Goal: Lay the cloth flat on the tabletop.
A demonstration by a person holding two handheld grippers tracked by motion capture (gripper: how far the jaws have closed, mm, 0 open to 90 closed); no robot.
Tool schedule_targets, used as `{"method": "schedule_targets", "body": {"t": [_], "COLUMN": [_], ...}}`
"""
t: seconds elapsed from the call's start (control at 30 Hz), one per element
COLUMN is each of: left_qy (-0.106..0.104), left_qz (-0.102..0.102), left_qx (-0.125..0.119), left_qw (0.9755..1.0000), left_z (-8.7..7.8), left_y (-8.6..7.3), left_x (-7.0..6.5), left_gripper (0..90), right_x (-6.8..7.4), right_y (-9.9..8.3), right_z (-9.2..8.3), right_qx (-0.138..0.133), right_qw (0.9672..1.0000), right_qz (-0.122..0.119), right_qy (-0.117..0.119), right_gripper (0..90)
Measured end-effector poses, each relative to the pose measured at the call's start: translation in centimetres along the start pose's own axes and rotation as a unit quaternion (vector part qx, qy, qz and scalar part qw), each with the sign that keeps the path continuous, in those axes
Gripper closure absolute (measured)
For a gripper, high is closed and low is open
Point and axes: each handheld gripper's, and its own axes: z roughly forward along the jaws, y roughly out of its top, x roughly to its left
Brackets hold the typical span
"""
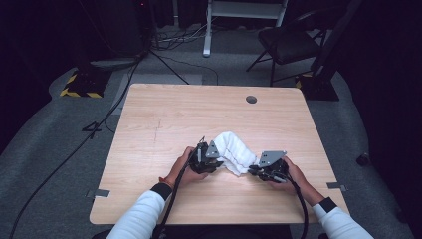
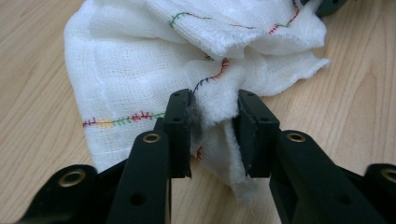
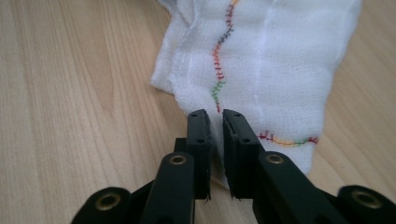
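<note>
Both hands are laid low on the pale wooden bench (image 1: 164,119), turned inward. A white gauze cloth with multicoloured stitching (image 1: 233,149) lies bunched between them. The left hand-held gripper (image 2: 212,133) is clamped on a thick fold, the right hand-held gripper (image 3: 215,149) nearly closed on a thin edge; the stitching is seen from the gripper views.

White loosely woven gauze cloth (image 2: 140,60), matt pale wood-grain table (image 3: 70,93), matt black jaws

White sleeves (image 1: 144,214) with dark cuffs; black tools, brass screws (image 2: 152,137), grey three-cornered plates (image 1: 271,158), black cables (image 1: 171,199).
</note>
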Motion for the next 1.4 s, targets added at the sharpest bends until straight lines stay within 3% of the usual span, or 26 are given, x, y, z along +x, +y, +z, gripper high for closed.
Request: {"method": "schedule_targets", "body": {"t": [0.17, 0.2, 0.3, 0.37, 0.4, 0.43, 0.47, 0.5, 0.63, 0.67, 0.7, 0.97, 1.07, 1.17, 1.4], "left_qy": [0.012, 0.016, 0.024, 0.029, 0.029, 0.037, 0.037, 0.043, 0.049, 0.049, 0.048, 0.063, 0.062, 0.063, 0.057], "left_qz": [0.009, 0.009, 0.009, 0.013, 0.013, 0.014, 0.014, 0.013, 0.013, 0.013, 0.014, 0.034, 0.028, 0.019, -0.004], "left_qx": [-0.027, -0.037, -0.063, -0.07, -0.07, -0.084, -0.084, -0.097, -0.126, -0.126, -0.142, -0.158, -0.157, -0.155, -0.135], "left_qw": [0.9995, 0.9991, 0.9977, 0.997, 0.997, 0.9957, 0.9957, 0.9943, 0.9908, 0.9908, 0.9886, 0.9848, 0.9852, 0.9857, 0.9891], "left_z": [-1.9, -2.9, -4.7, -5.8, -5.8, -7.2, -7.2, -8.3, -11.2, -11.2, -12.8, -17.4, -18.0, -17.8, -15.6], "left_y": [0.4, 0.6, 0.8, 1.0, 1.0, 1.1, 1.1, 1.3, 1.8, 1.8, 2.0, 1.9, 1.7, 1.6, 1.8], "left_x": [0.3, 0.5, 0.7, 0.7, 0.7, 0.7, 0.7, 0.8, 0.8, 0.8, 0.5, -0.7, -0.4, 0.1, 2.3], "left_gripper": [78.0, 80.1, 82.8, 83.7, 83.8, 84.1, 84.2, 84.2, 84.5, 84.4, 84.3, 84.6, 84.6, 84.2, 83.4], "right_x": [-0.4, -0.7, -1.1, -1.4, -1.4, -1.7, -1.7, -1.7, -1.6, -1.5, -1.4, -0.3, -0.1, -0.1, -2.3], "right_y": [0.3, 0.5, 0.9, 1.2, 1.2, 1.4, 1.4, 1.6, 2.0, 2.2, 2.3, 2.9, 3.0, 3.3, 3.7], "right_z": [-1.6, -2.7, -4.5, -6.0, -6.0, -7.2, -7.2, -8.3, -10.2, -10.6, -11.3, -15.2, -16.1, -16.3, -13.9], "right_qx": [-0.031, -0.055, -0.09, -0.115, -0.115, -0.136, -0.136, -0.149, -0.171, -0.177, -0.186, -0.225, -0.233, -0.23, -0.197], "right_qw": [0.9993, 0.9979, 0.9946, 0.9911, 0.9911, 0.9877, 0.9877, 0.9852, 0.9808, 0.9796, 0.9779, 0.9683, 0.9662, 0.9666, 0.9716], "right_qz": [0.007, 0.014, 0.028, 0.034, 0.034, 0.042, 0.042, 0.043, 0.044, 0.044, 0.046, 0.048, 0.051, 0.048, 0.063], "right_qy": [-0.019, -0.031, -0.043, -0.057, -0.057, -0.064, -0.064, -0.072, -0.083, -0.084, -0.084, -0.096, -0.098, -0.103, -0.115], "right_gripper": [86.0, 86.3, 86.5, 86.6, 86.6, 86.7, 86.7, 86.8, 86.8, 86.8, 86.9, 86.9, 87.0, 87.0, 86.9]}}
